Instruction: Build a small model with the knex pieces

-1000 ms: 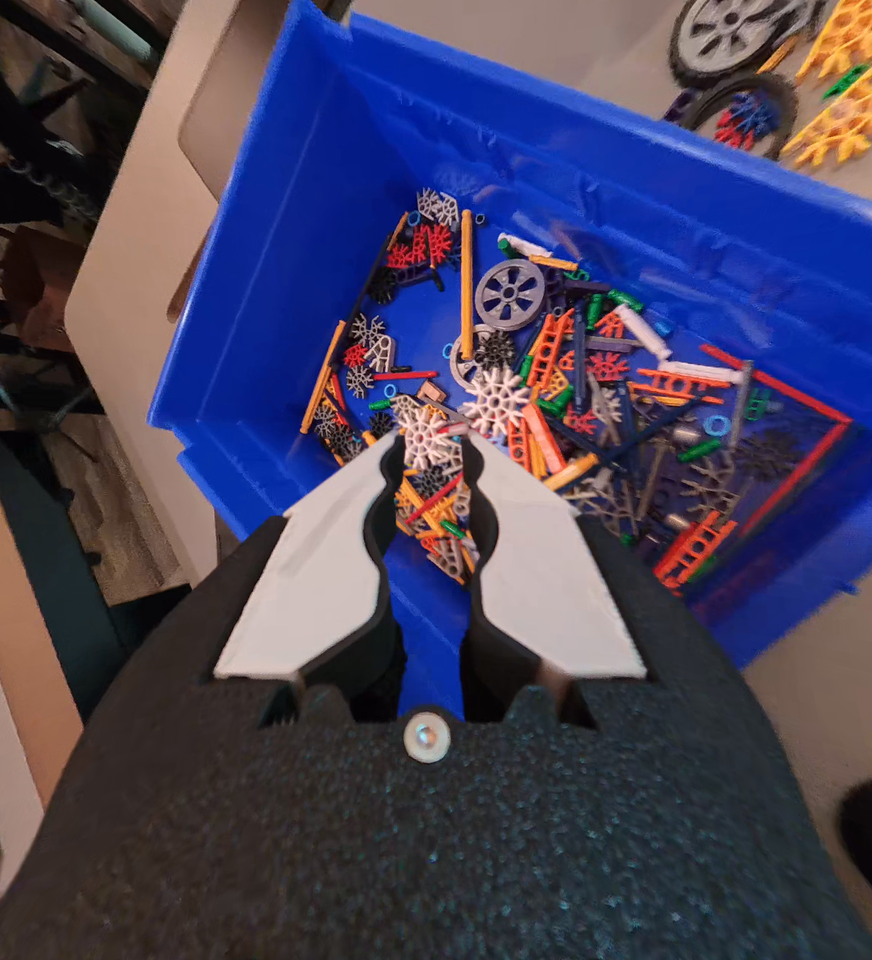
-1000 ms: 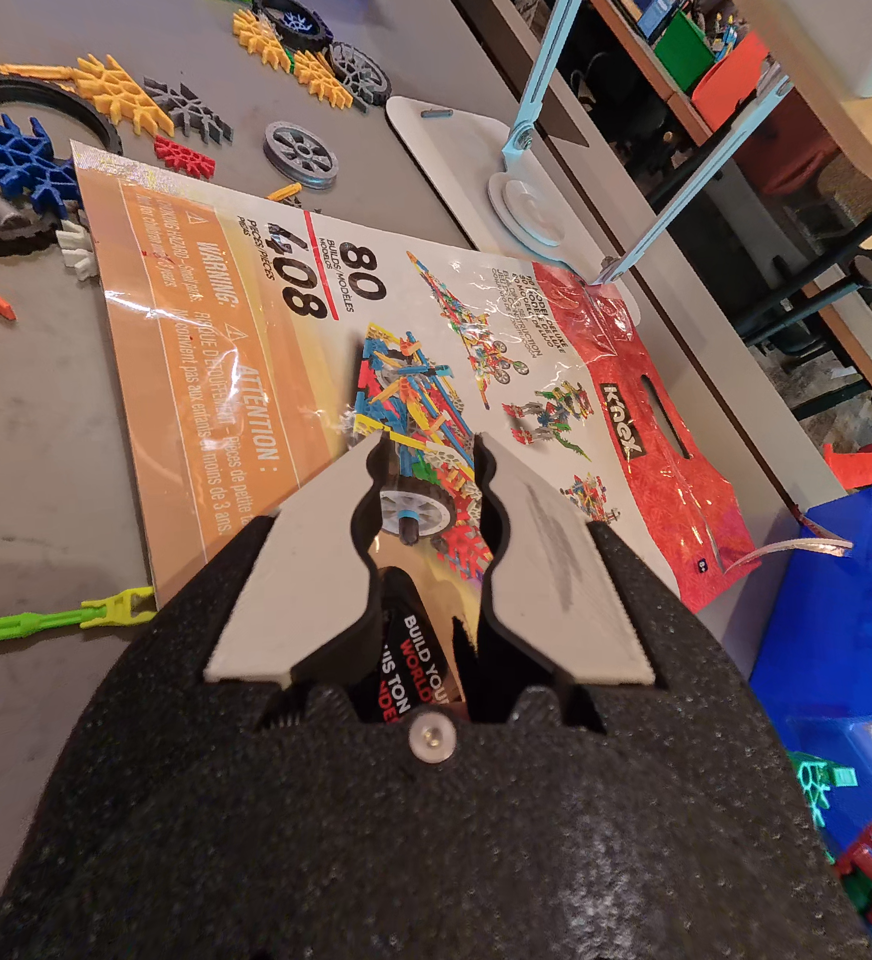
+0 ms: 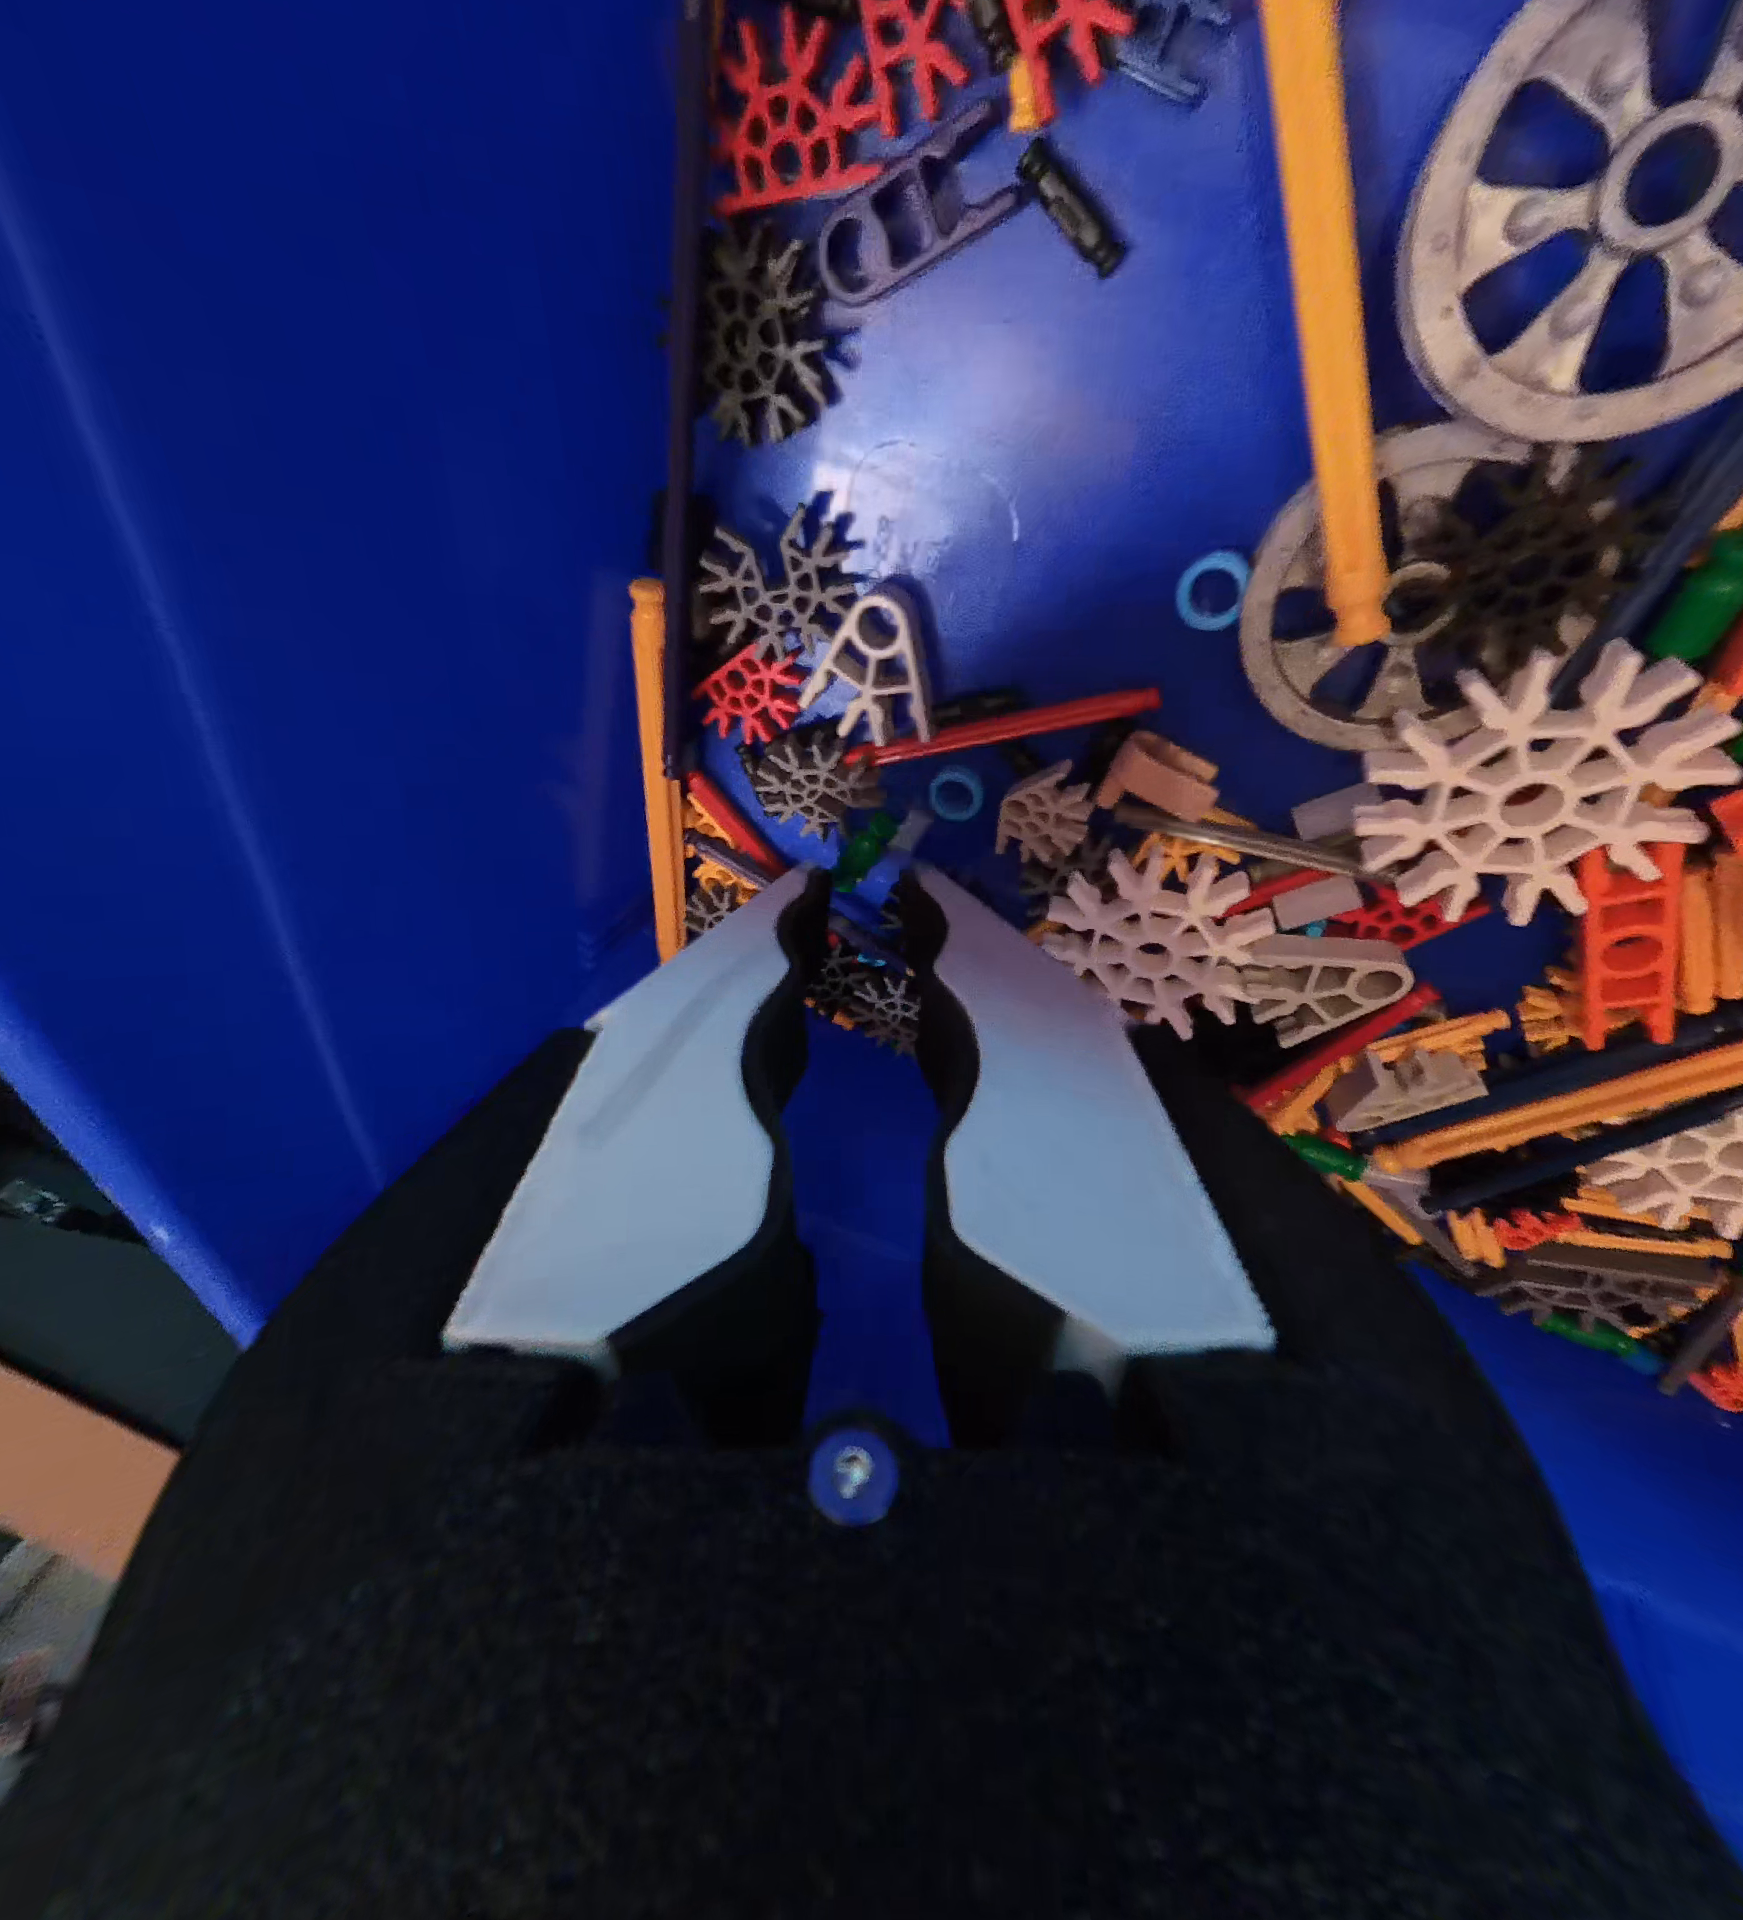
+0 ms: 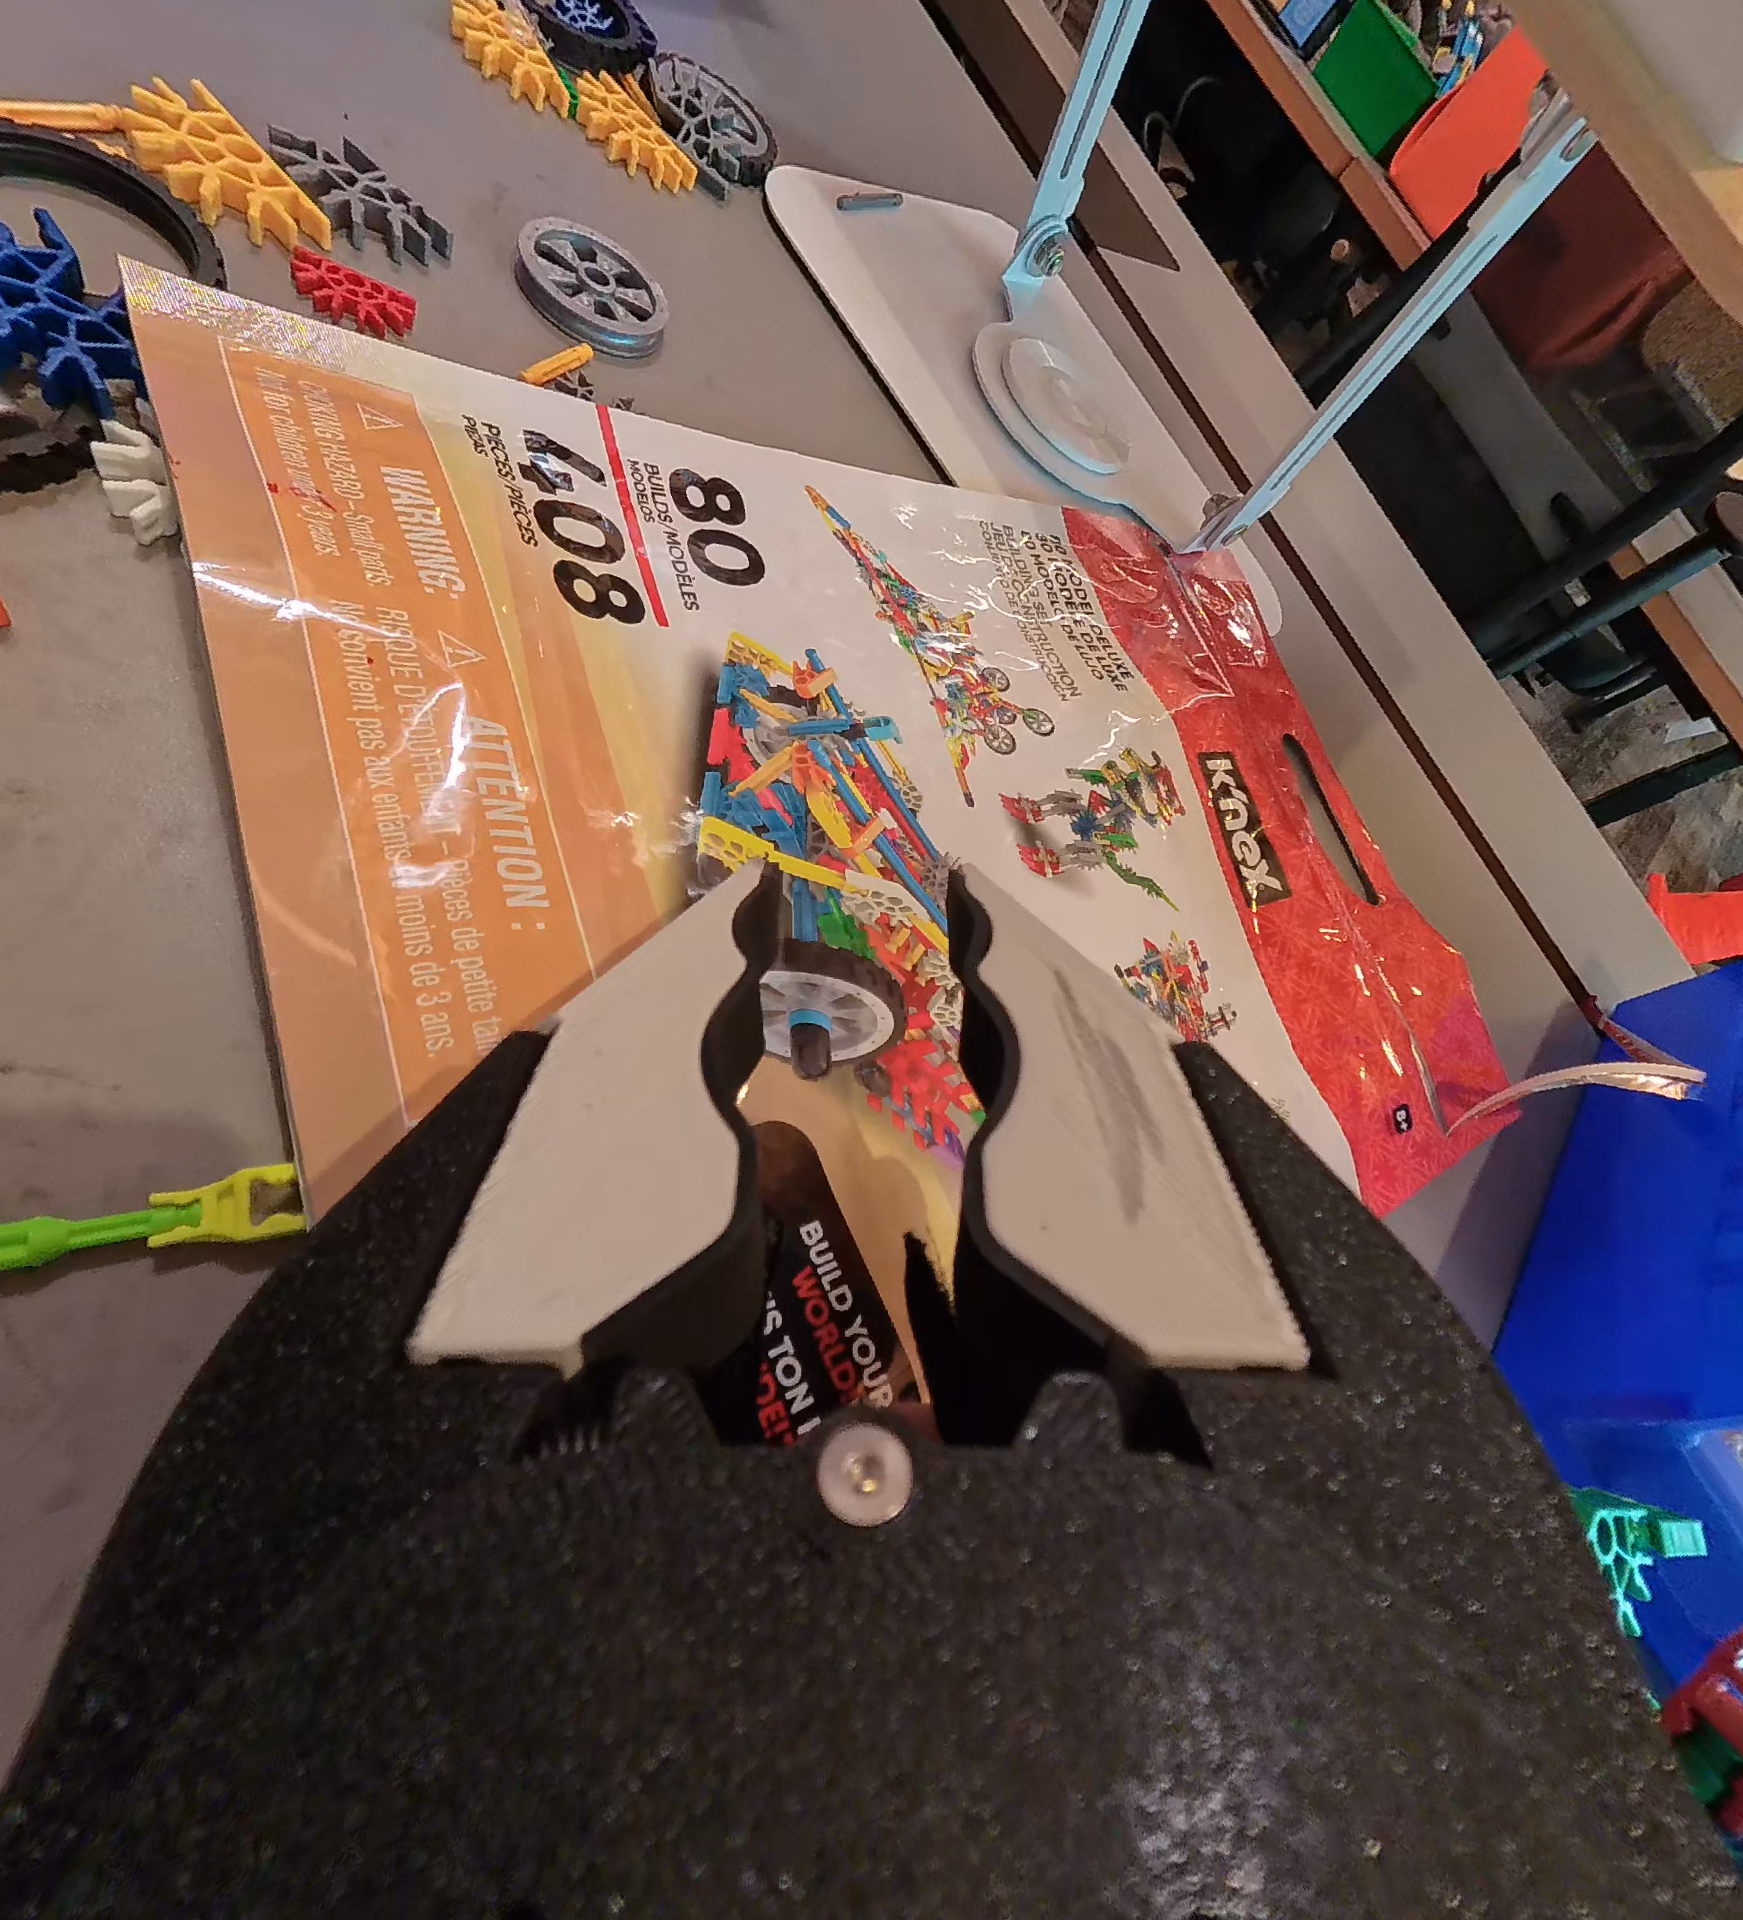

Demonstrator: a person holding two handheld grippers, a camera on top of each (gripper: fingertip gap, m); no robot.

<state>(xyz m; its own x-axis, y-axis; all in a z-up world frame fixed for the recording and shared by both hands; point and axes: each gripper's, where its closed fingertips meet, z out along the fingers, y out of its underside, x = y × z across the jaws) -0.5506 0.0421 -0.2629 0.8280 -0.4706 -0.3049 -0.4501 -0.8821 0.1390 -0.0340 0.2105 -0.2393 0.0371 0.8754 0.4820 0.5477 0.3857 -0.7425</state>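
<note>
Blue plastic everywhere on the left side: the left gripper (image 3: 856, 888) is down inside a blue bin (image 3: 275, 520), hugging its left wall, jaws parted just a little with nothing pinched between them. Its tips sit right over a small green rod piece (image 3: 865, 844) and a dark snowflake connector (image 3: 872, 987) shows in the gap. Just right of the tips lies a white snowflake connector (image 3: 1153, 935), and beyond that a bigger white snowflake (image 3: 1542, 779). Farther up there's a long orange rod (image 3: 1324, 312) lying over a grey spoked wheel (image 3: 1636, 197). Red connectors (image 3: 805, 135) sit at the top by the wall.

Moving over, the right gripper (image 4: 862, 888) hangs above a glossy printed toy bag (image 4: 534, 675) lying flat on the grey table (image 4: 67, 831). Jaws are spread moderately, empty, no contact with the bag as far as I can see. A lime green rod (image 4: 67, 1236) lies off to its left, touching the bag's corner. Yellow connectors (image 4: 212, 166), a blue connector (image 4: 15, 301) and a grey wheel (image 4: 592, 286) are scattered past the bag's far edge. The bin's corner (image 4: 1729, 1195) shows at right.
</note>
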